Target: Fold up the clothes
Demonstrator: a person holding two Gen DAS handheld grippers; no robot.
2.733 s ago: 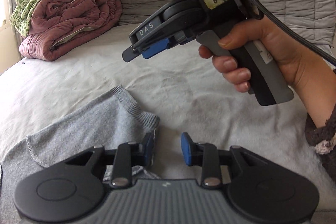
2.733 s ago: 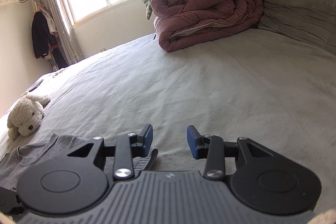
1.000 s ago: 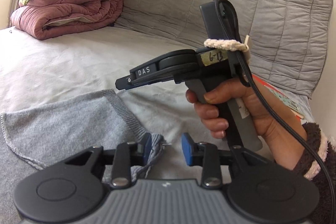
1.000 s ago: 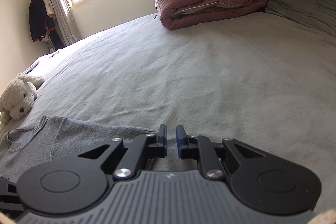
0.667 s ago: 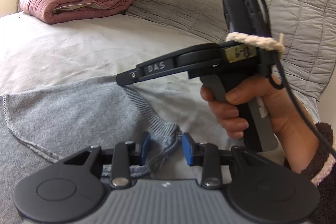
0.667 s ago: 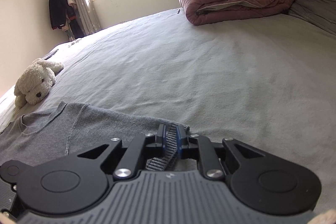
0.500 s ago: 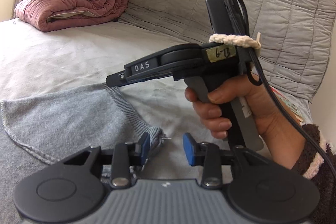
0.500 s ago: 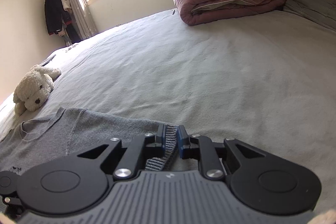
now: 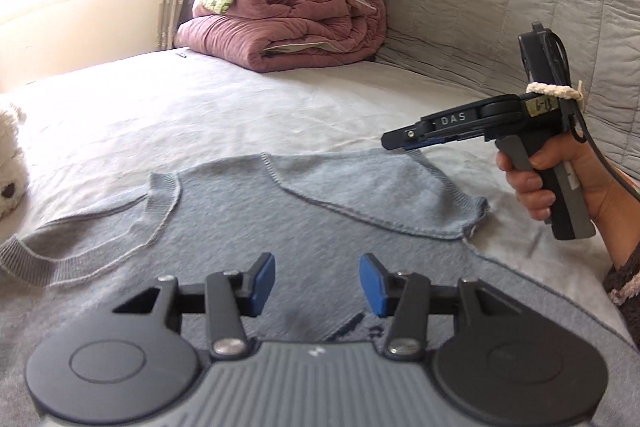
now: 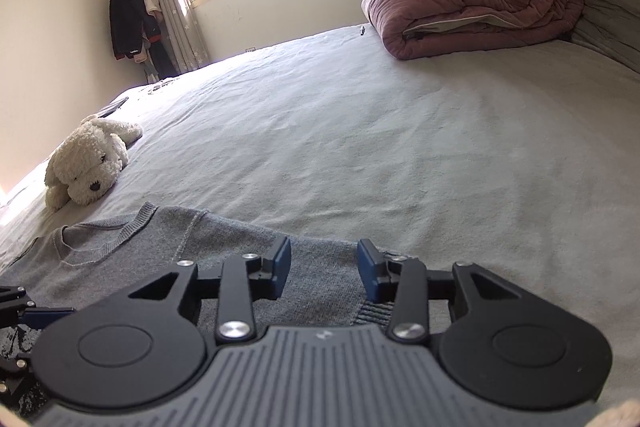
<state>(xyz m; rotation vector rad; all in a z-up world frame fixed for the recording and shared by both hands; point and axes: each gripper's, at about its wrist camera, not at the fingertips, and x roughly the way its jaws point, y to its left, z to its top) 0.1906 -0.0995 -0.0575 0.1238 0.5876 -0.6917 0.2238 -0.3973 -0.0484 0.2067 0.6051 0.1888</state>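
Observation:
A grey knit sweater (image 9: 304,223) lies flat on the bed, neckline (image 9: 162,203) toward the far side, one short sleeve (image 9: 384,195) spread to the right. My left gripper (image 9: 317,285) is open and empty, just above the sweater's chest. My right gripper (image 10: 323,269) is open and empty over the sleeve (image 10: 320,279), whose ribbed cuff (image 10: 374,313) lies under its right finger. In the left wrist view the right gripper (image 9: 394,141) hovers at the sleeve's far corner.
A white plush dog (image 10: 88,163) lies left of the sweater. A folded maroon quilt (image 9: 292,27) with pillows is stacked at the bed's far corner against the grey quilted headboard (image 9: 500,27). Light grey sheet (image 10: 380,147) spreads beyond the sweater.
My right gripper let go of the sleeve cuff and opened. My left gripper pulled back from the sleeve to over the sweater's chest. The sleeve now lies spread flat.

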